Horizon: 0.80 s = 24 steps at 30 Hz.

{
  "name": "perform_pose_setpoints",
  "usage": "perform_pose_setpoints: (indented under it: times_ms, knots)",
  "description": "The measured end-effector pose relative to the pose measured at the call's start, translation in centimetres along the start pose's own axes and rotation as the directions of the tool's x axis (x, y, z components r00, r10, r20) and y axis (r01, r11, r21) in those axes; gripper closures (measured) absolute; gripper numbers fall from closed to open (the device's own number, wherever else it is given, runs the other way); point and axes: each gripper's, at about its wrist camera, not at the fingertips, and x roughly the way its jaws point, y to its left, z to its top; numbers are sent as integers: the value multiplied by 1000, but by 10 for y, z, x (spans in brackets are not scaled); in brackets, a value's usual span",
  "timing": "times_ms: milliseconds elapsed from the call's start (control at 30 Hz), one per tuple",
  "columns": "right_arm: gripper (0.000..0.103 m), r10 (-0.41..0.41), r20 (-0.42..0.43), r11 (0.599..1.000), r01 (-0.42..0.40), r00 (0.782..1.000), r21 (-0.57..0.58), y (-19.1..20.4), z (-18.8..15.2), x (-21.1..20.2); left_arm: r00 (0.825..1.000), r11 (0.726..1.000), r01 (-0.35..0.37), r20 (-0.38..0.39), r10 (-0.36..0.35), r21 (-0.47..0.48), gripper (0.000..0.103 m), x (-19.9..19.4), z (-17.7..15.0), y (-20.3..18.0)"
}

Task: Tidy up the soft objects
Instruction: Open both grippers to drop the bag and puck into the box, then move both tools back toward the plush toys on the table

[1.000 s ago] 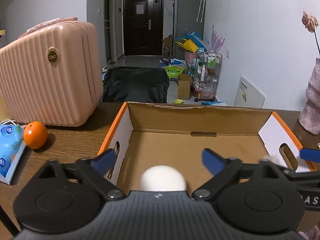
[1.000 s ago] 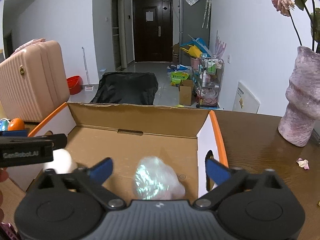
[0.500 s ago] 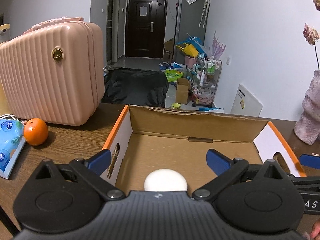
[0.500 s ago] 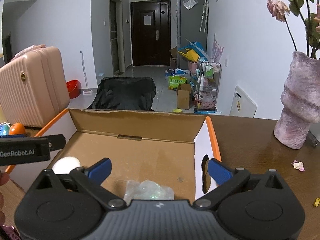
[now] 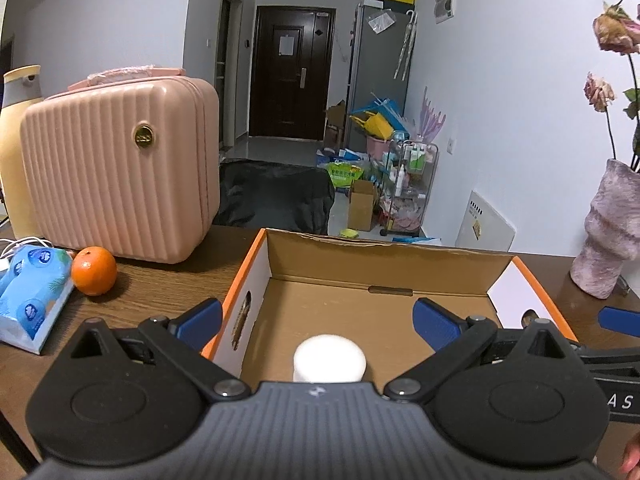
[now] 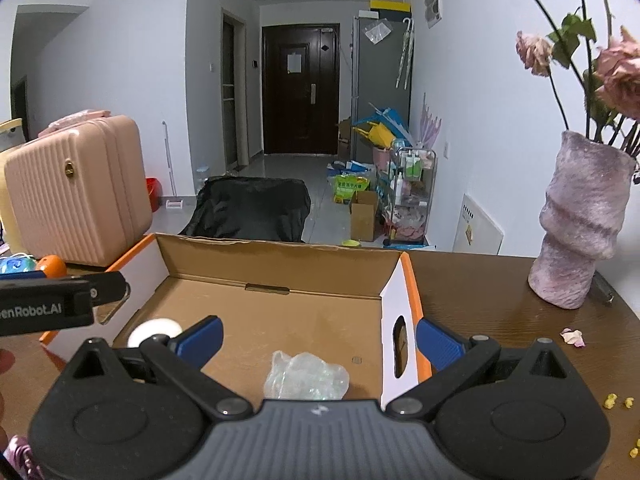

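Note:
An open cardboard box (image 5: 384, 258) (image 6: 280, 258) with orange-edged white sides sits on the brown table. A white soft ball (image 5: 329, 360) (image 6: 154, 330) lies on its floor near the left side. A crumpled clear plastic lump (image 6: 306, 376) lies on the floor near the right side. My left gripper (image 5: 318, 326) hangs open above the near edge of the box, over the ball and apart from it. Open as well, my right gripper (image 6: 318, 338) is above the plastic lump with nothing between its fingers.
A pink hard case (image 5: 120, 164) stands at the back left, with an orange (image 5: 94, 266) and a blue tissue pack (image 5: 30, 292) beside it. A purple vase (image 6: 582, 220) with dried roses stands at the right. Petal bits (image 6: 572, 336) lie on the table near it.
Both grippers have risen and drawn back from the box. The ball and the plastic lump lie lower and smaller in the views, free on the box floor.

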Motion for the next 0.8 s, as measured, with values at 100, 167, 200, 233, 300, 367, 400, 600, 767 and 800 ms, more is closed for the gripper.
perform_pose_setpoints:
  times_ms: [100,167,200,233,300,367,400,600,767,800]
  knots:
    - [0,-2,10,1000,2,1000,2,2,-4,-10,1000,1000,2,8,-2,-4,0,-10,-3,3]
    - [0,-2,16,1000,2,1000,5,3,-7,-17,1000,1000,2,13,-2,-9,0,-16,-5,6]
    - [0,-3,18,1000,2,1000,5,4,-9,-21,1000,1000,3,14,-3,-10,0,-19,-6,8]
    - [0,-3,21,1000,3,1000,5,4,-11,-25,1000,1000,4,16,-4,-11,0,-22,-8,9]
    - [0,-3,25,1000,3,1000,5,5,-14,-32,1000,1000,6,15,-6,-11,0,-28,-11,12]
    - [0,-2,26,1000,2,1000,2,7,-19,-38,1000,1000,8,12,-8,-15,0,-33,-14,15]
    - [0,-3,27,1000,3,1000,0,7,-21,-41,1000,1000,9,11,-9,-15,0,-36,-15,17]
    - [0,-4,34,1000,4,999,0,10,-35,-61,1000,1000,9,12,-9,-11,0,-54,-25,24]
    - [0,-12,29,1000,12,1000,4,17,-47,-74,1000,1000,10,16,-10,-6,0,-70,-34,32]
    - [0,-8,31,1000,8,999,4,19,-50,-77,1000,1000,12,18,-12,-4,0,-73,-36,34]
